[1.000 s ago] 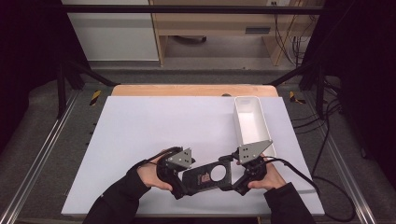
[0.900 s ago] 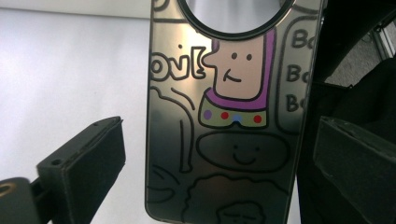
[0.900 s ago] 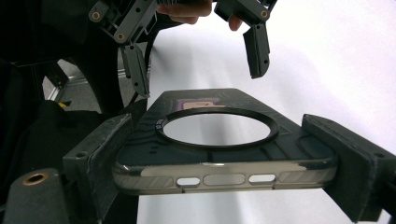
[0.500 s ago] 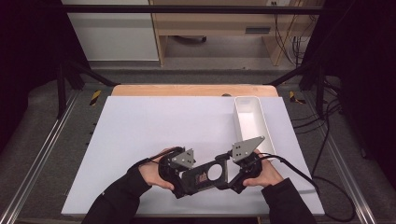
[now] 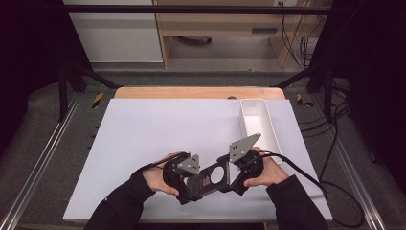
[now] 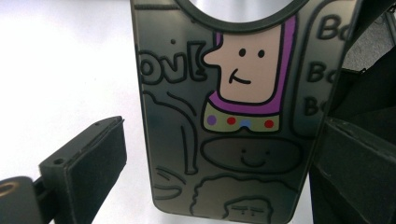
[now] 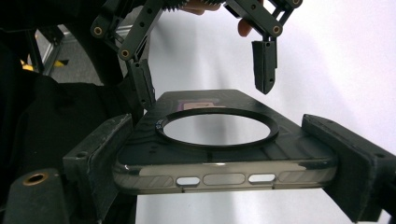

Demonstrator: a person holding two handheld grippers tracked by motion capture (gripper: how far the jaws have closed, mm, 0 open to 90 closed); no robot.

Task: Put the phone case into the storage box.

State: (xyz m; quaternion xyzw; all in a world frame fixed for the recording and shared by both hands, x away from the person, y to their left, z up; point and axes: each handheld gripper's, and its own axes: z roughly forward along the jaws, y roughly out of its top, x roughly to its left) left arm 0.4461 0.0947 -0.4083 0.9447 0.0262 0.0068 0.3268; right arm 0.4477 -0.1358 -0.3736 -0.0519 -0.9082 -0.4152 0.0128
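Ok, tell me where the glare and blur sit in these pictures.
High view: soft overall, surroundings dark, the white table evenly lit. Left gripper view: the table behind the phone case is blown out to white, and the near jaws are soft. Right gripper view: a bright streak of glare runs along the case's near edge, and the left hand-held gripper beyond is sharp enough to read as open.

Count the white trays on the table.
1: a white tray at the table's right side, beyond the right tongs, which clamp a phone case. None seems hidden.
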